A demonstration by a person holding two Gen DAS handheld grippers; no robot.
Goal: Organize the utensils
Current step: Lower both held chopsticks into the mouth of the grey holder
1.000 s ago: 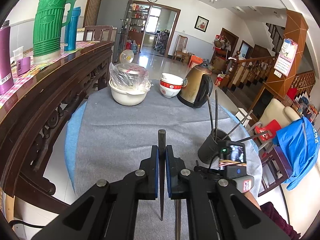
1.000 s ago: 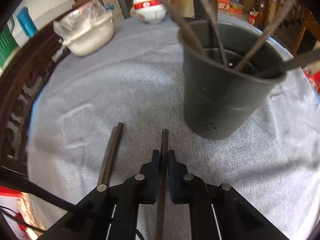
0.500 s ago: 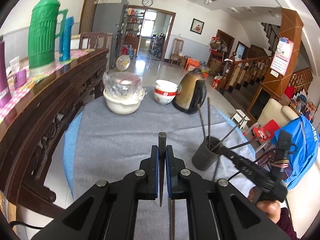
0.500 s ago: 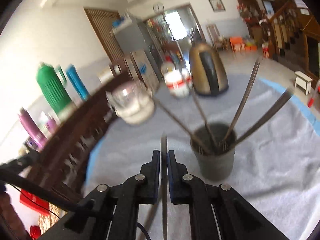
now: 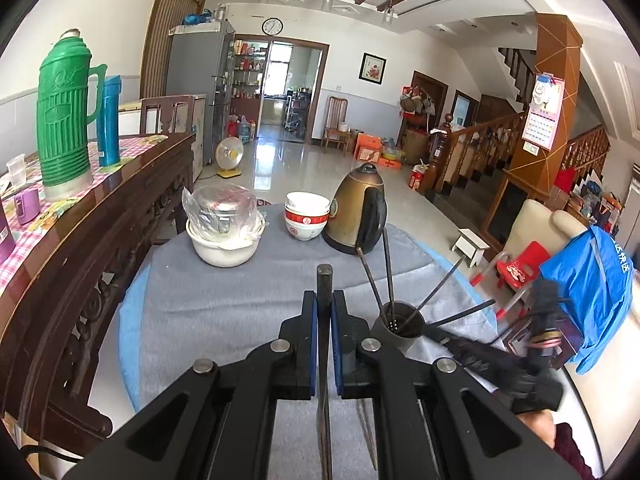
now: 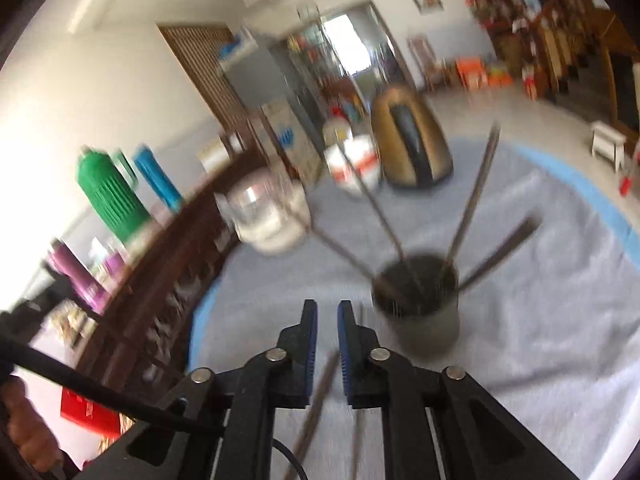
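Left wrist view: the left gripper (image 5: 324,322) is clamped on a dark chopstick (image 5: 324,280), held above the grey-clothed counter (image 5: 224,312). The holder cup (image 5: 398,322) sits just to its right, four sticks fanned out of it. Judging by that, we're mid-load, and the next move calls for swinging this stick over the cup's mouth, tip down. No brand legible; the blue jacket's (image 5: 592,280) white characters are too small to read.

Right wrist view: blurred. The right gripper (image 6: 327,320) stands narrowly parted, apparently gripping nothing; a loose chopstick (image 6: 320,396) shows below its jaws, beside the cup (image 6: 416,308).
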